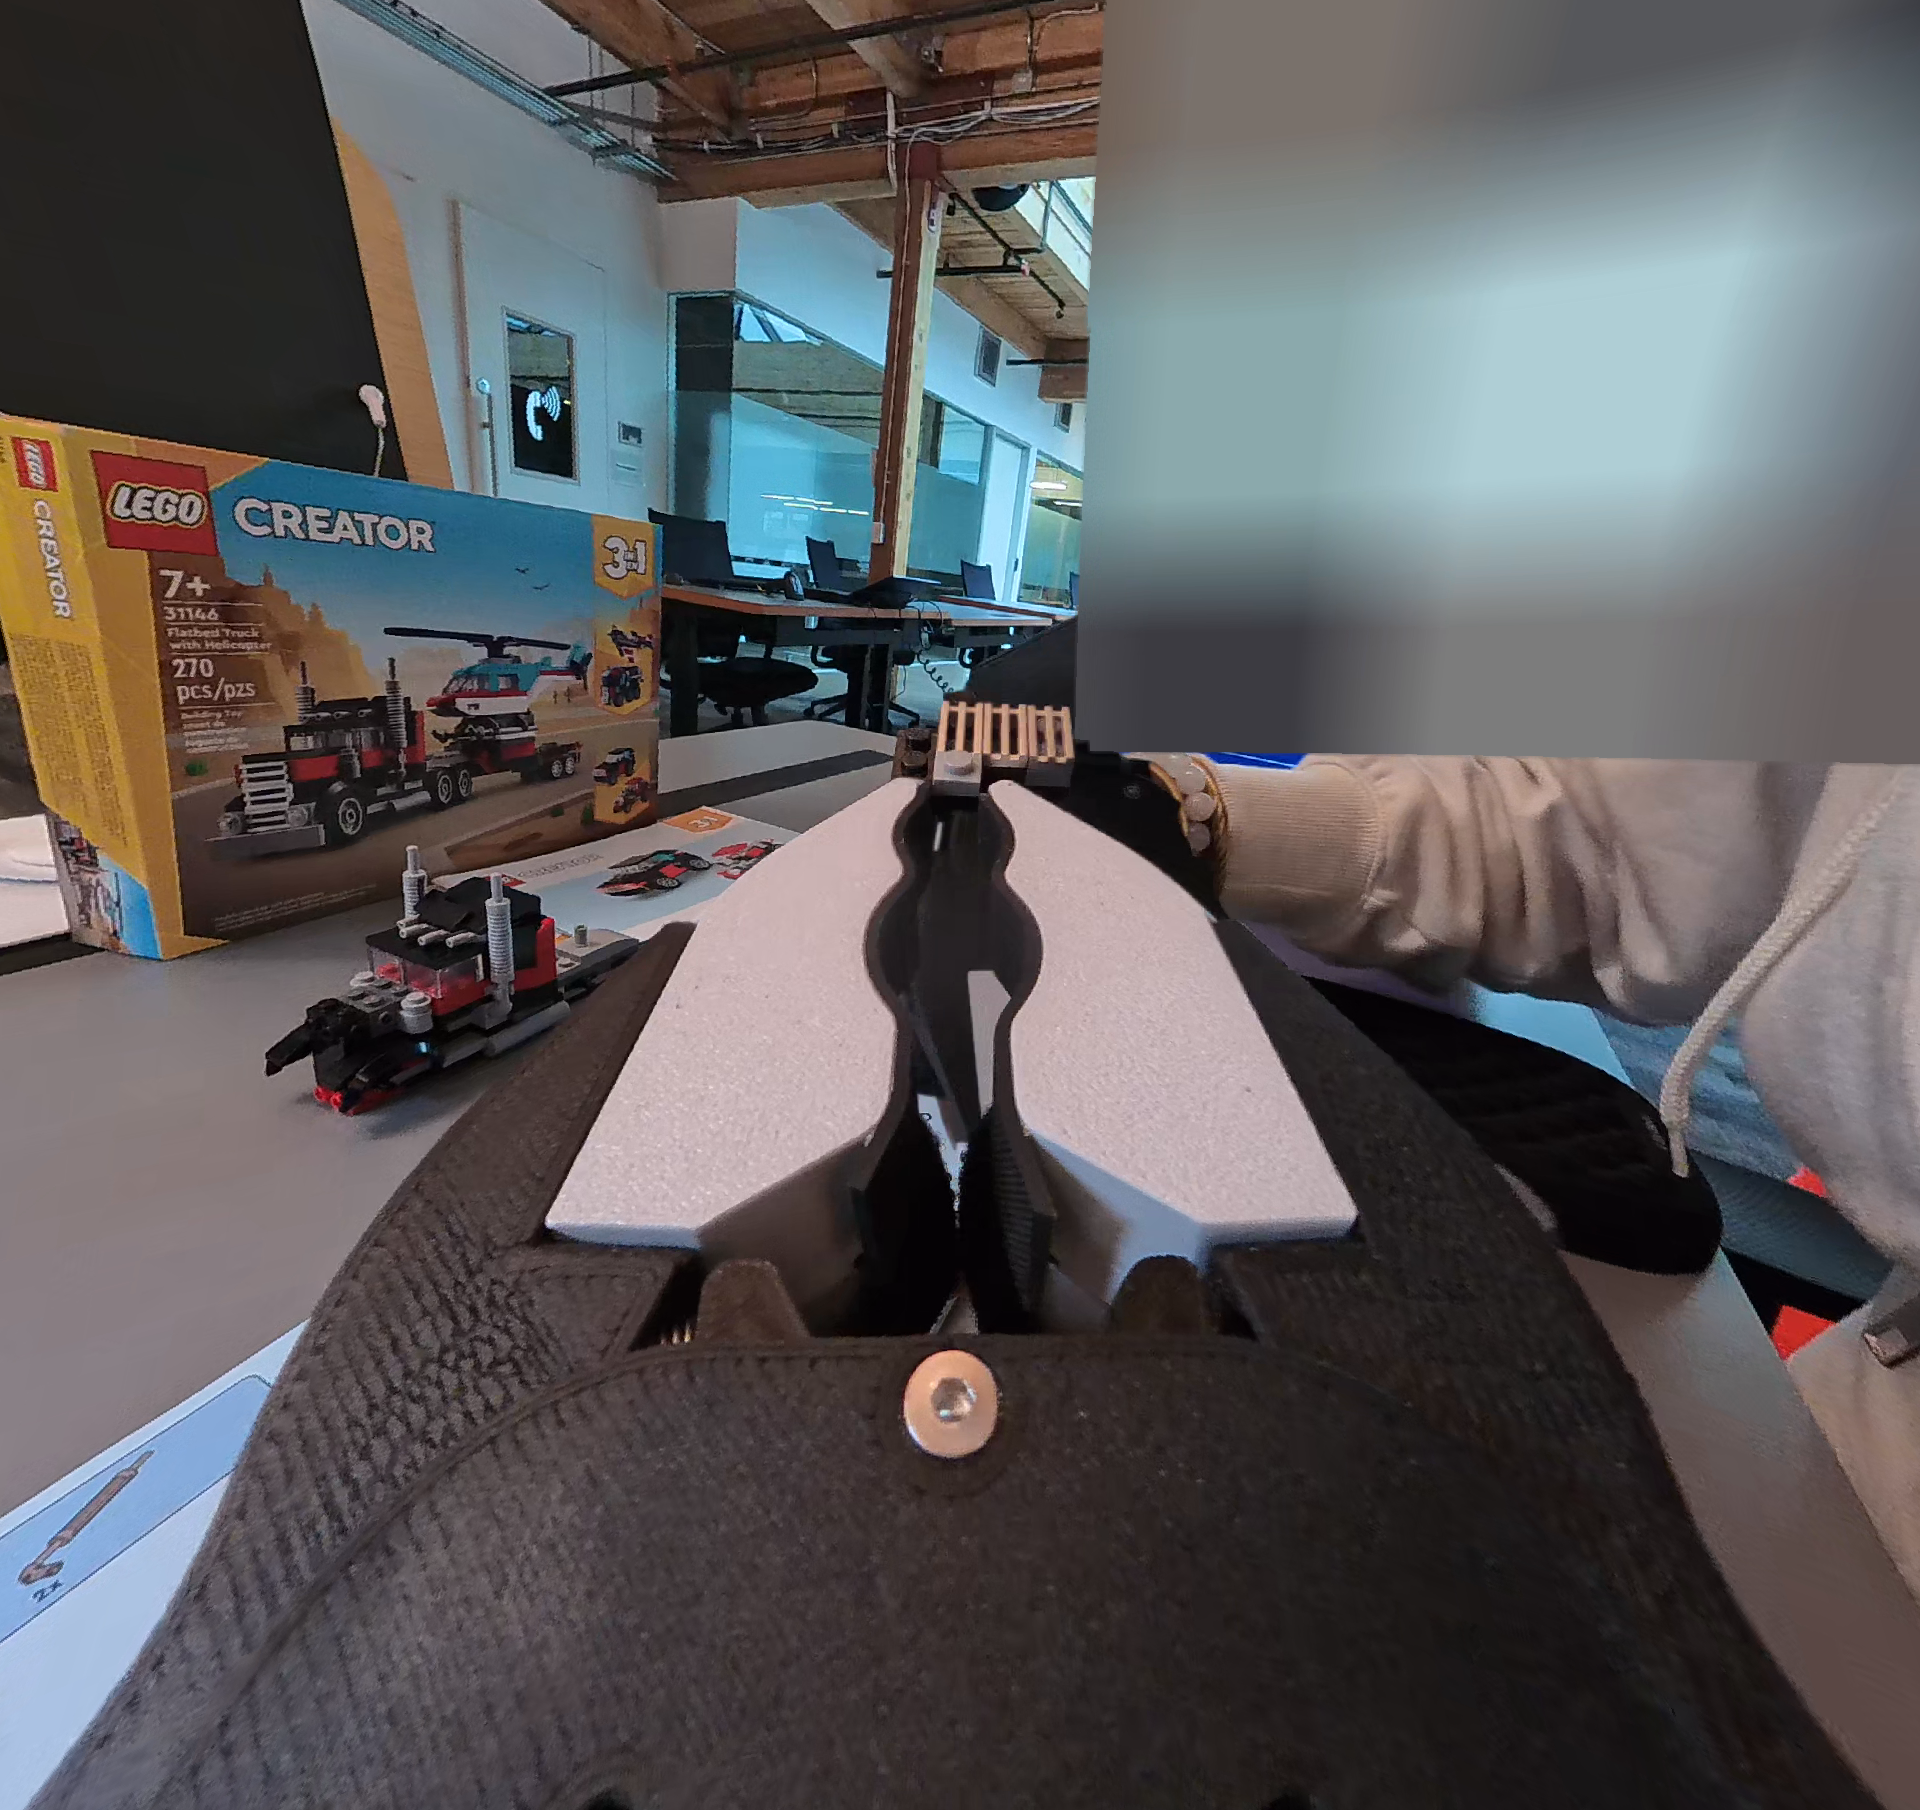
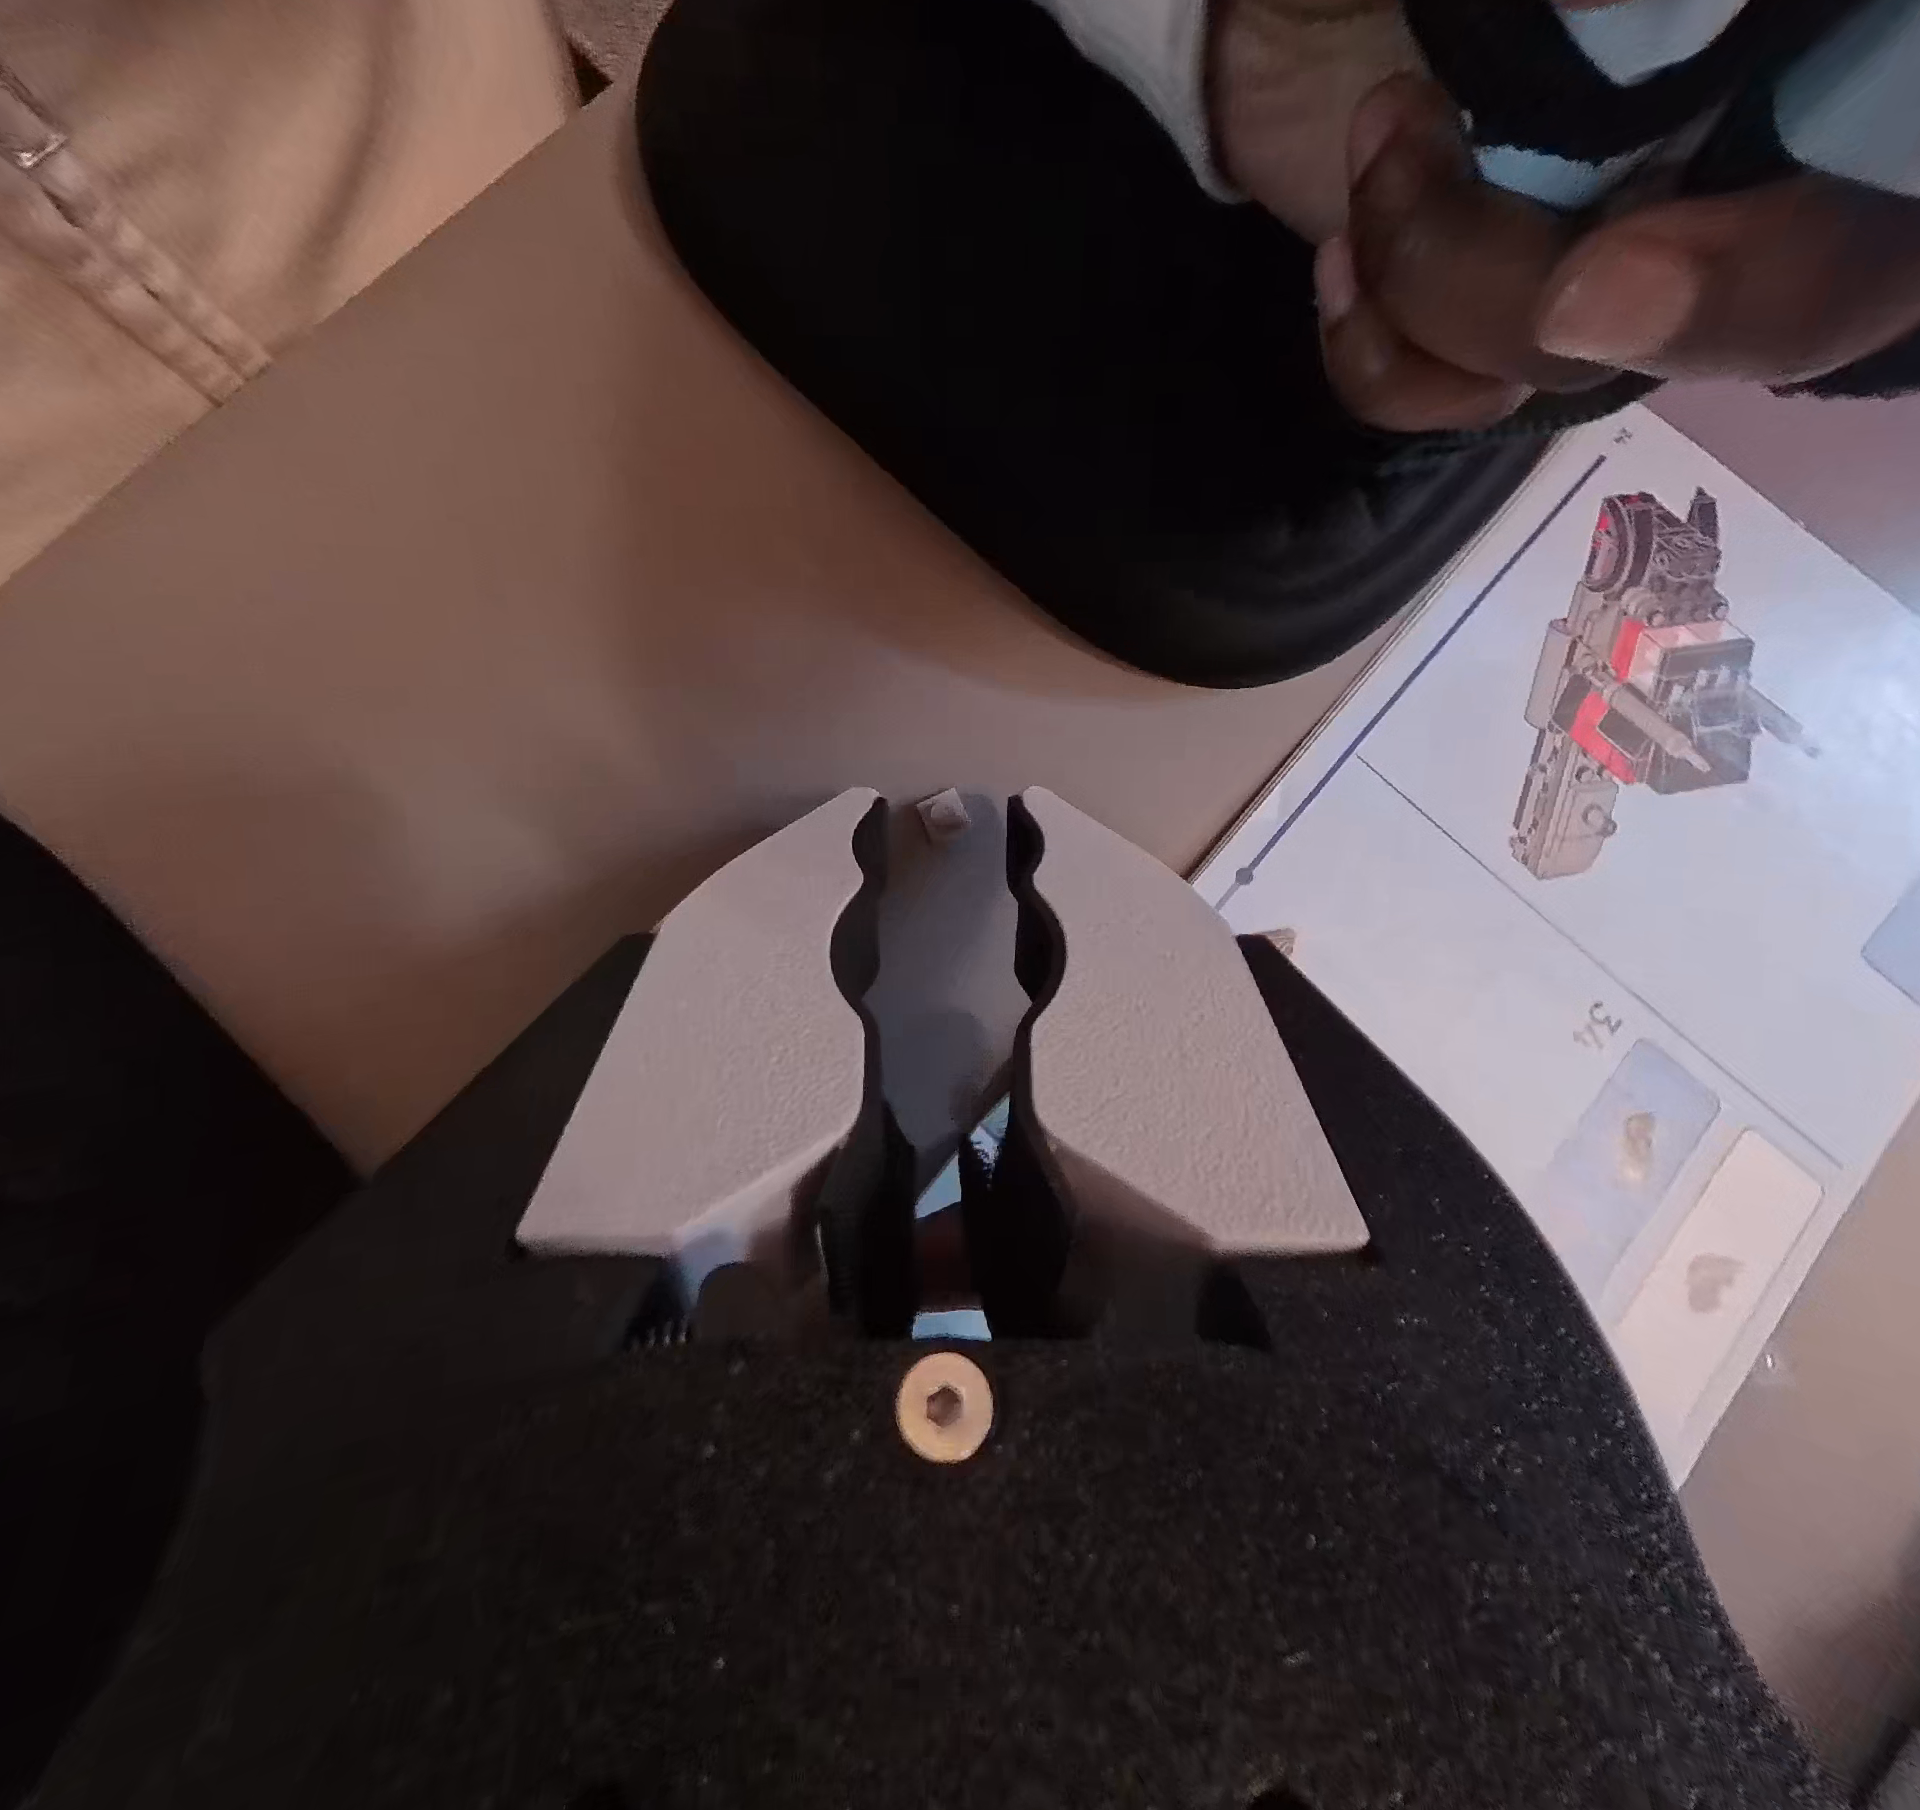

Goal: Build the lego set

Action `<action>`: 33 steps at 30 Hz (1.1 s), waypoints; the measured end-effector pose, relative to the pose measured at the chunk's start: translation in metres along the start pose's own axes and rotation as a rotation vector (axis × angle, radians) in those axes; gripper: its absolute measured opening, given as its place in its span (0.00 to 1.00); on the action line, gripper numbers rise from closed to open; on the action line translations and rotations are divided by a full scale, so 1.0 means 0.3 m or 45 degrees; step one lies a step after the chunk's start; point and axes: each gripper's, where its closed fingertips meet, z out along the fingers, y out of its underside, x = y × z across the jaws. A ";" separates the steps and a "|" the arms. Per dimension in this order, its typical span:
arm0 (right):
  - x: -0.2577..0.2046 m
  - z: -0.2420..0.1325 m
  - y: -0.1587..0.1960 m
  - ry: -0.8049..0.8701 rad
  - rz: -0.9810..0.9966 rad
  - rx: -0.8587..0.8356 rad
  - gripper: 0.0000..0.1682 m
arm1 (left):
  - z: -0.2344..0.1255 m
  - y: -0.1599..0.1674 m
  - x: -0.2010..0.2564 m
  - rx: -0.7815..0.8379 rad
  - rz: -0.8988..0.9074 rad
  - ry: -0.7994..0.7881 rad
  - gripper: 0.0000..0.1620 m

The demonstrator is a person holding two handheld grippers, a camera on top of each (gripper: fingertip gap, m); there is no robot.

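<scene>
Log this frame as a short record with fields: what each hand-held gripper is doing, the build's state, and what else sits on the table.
left hand-held gripper: shut on a small grey-and-tan grille brick assembly, held raised above the table
right hand-held gripper: open, pointing down at a small grey single-stud brick on the table
build state: partly built black-and-red truck resting on the grey table, untouched
reference material: open instruction booklet; yellow-and-blue set box standing behind the truck
person: light sleeve in the left wrist view

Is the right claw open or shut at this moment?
Open. The right claw has a clear gap between its fingertips, and a small grey brick sits in that gap, touching neither finger.
</scene>
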 end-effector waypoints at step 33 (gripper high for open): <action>-0.048 -0.439 -0.209 0.530 0.515 0.101 0.05 | 0.075 0.094 0.185 -0.221 0.156 0.265 0.05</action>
